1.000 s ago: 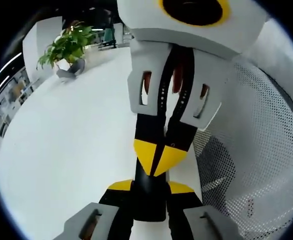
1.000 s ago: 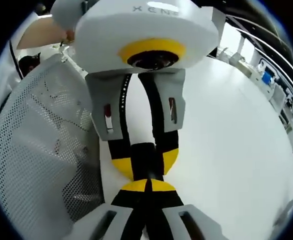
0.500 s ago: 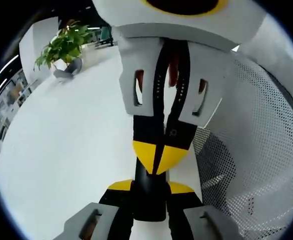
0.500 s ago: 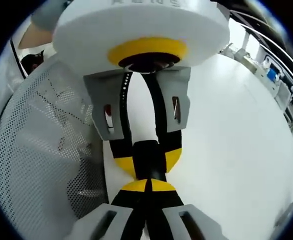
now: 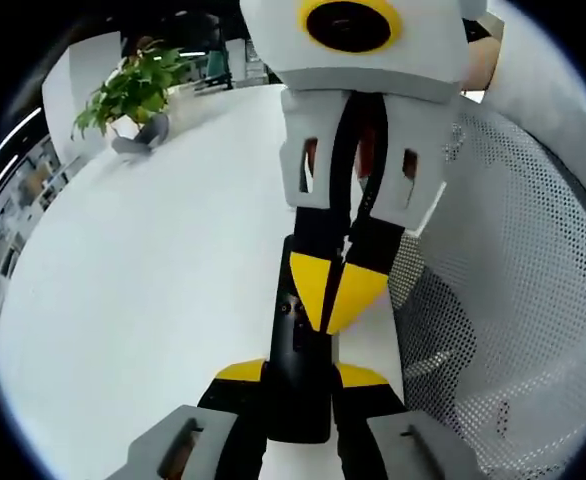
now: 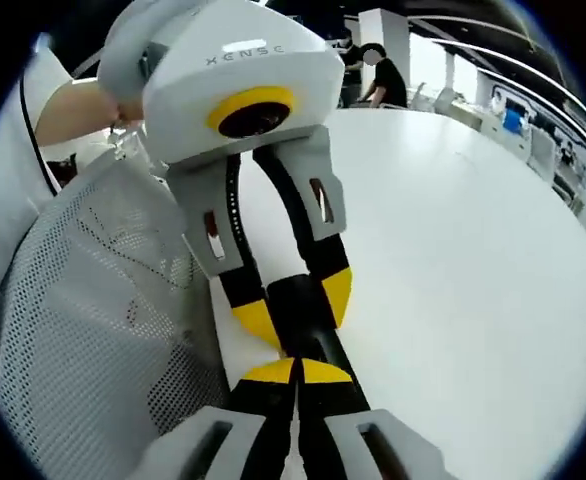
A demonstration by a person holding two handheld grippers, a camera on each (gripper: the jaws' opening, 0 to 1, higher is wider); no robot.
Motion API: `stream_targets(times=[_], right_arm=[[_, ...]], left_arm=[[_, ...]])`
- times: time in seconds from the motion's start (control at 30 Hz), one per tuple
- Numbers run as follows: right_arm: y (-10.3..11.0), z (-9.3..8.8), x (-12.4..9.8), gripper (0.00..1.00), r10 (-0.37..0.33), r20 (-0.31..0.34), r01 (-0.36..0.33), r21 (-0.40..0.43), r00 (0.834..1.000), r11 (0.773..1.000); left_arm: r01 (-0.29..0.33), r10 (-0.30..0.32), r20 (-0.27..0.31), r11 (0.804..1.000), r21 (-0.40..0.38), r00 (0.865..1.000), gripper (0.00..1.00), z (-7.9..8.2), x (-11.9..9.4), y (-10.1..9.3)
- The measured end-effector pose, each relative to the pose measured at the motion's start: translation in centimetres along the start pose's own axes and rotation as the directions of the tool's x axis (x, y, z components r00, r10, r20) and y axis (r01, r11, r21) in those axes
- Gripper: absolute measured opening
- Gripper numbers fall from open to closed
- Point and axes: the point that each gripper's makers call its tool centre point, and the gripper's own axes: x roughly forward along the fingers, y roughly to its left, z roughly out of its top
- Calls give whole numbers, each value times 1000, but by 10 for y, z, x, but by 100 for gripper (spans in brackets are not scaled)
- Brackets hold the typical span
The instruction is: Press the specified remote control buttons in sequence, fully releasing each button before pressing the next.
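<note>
The remote control (image 5: pixel 298 370) is held clamped in the left hand-held gripper (image 5: pixel 301 372); the right hand-held gripper's (image 5: pixel 337 290) closed tips are set on it. Which presses remain cannot be judged.

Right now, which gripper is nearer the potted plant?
Cannot tell. The left gripper clamps the black remote, the right gripper presses down on it; the potted plant stands far across the table.

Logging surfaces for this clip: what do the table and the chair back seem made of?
Table: smooth white top with a soft sheen, likely laminate or painted board. Chair back: white perforated mesh, probably plastic or fabric; regular small holes show dark through it.
</note>
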Motion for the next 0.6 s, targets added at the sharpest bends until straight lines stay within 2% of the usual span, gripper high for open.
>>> stream_targets(times=[0.03,0.07,0.13,0.17,0.23,0.4,0.5,0.6], right_arm=[[-5,1,-1,3,-31,11,31,26,999,999],[-2,1,-2,6,-3,29,2,32,1000,999],[-6,-4,-3,15,-13,20,12,53,1000,999],[-9,-4,-3,16,-16,23,15,43,1000,999],[-18,-13,-7,14,-61,-15,60,-18,998,998],[-23,-14,-8,22,-58,-1,58,6,998,998],[-23,-16,-10,26,-33,-18,33,-29,999,999],[-20,-18,-10,25,0,-39,-3,-78,999,997]], left_arm=[[-1,1,-1,1000,0,1000,24,0,0,0],[-2,2,-3,1000,1,1000,24,0,0,0],[-5,5,-2,1000,0,1000,24,0,-1,0],[-7,7,-1,1000,-1,1000,24,0,0,0],[-8,8,-1,1000,-2,1000,24,1,-1,0],[-7,7,-10,1000,-1,1000,24,1,-1,0],[-6,6,-10,1000,-1,1000,24,1,-1,0],[-7,7,-7,1000,-3,1000,24,1,-1,0]])
